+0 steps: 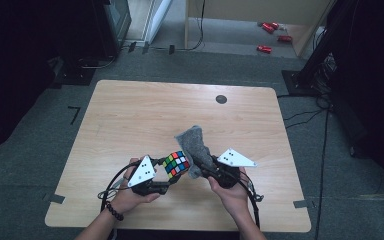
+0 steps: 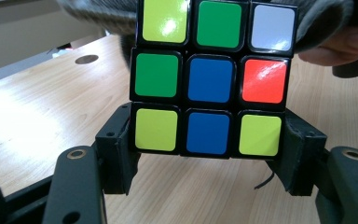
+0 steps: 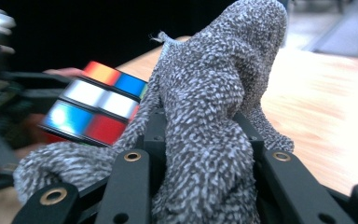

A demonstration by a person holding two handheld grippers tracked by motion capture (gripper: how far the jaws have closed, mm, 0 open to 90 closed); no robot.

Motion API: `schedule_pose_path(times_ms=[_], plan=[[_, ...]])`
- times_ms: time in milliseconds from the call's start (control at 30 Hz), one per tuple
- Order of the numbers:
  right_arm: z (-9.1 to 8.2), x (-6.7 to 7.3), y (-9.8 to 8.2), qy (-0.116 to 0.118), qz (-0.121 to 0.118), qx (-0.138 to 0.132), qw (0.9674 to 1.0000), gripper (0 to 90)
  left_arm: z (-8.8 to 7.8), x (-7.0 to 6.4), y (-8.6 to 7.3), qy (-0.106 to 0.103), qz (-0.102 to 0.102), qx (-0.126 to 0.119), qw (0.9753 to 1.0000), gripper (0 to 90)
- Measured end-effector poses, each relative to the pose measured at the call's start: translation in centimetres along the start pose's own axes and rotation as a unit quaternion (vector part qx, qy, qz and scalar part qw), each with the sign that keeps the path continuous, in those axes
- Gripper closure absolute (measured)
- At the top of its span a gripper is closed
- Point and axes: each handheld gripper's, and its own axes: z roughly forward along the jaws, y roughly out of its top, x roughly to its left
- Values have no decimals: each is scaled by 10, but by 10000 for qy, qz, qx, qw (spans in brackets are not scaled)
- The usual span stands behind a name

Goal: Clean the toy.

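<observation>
My left gripper point(image 1: 166, 181) clamps the puzzle cube point(image 1: 176, 163) by its lower row — low centre of the high view, above the table point(image 1: 130, 115). My right gripper point(image 1: 206, 170) grips a bunched grey cloth point(image 1: 196, 147) — pressed against the cube's right side.

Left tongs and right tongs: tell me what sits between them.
In the high view, the puzzle cube and grey cloth sit side by side between the left tongs and right tongs; left grips the cube, right the cloth.
</observation>
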Motion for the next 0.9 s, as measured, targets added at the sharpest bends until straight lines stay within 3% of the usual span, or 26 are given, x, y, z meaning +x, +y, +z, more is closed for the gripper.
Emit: schedule_pose_path(times_ms=[33,100,200,300,367,500,700,800,900], plan=[[-1,-1,1,-24,52,-60,10000,666,1,0,0,29,17,37,10000,346],[-7,1,5,151,95,-267,9995,664,3,0,-2,78,33,128,9999,346],[-10,13,10,542,-111,-512,9972,662,5,-1,-3,99,61,181,9998,346],[-7,27,11,824,-305,-480,9950,662,4,-4,-1,33,89,107,9999,346],[-3,30,8,798,-341,-329,9957,658,2,-4,0,-32,105,82,9999,346],[-1,16,4,667,-33,-282,9974,658,0,-3,0,-63,111,9,9999,347],[0,-3,-1,-59,-40,123,9999,659,-1,0,0,18,37,35,10000,347],[-4,3,4,104,-49,-103,9999,658,4,-1,-2,92,119,214,9997,346],[-6,19,9,534,-200,-330,9978,656,6,-4,-2,60,139,248,9996,346]])
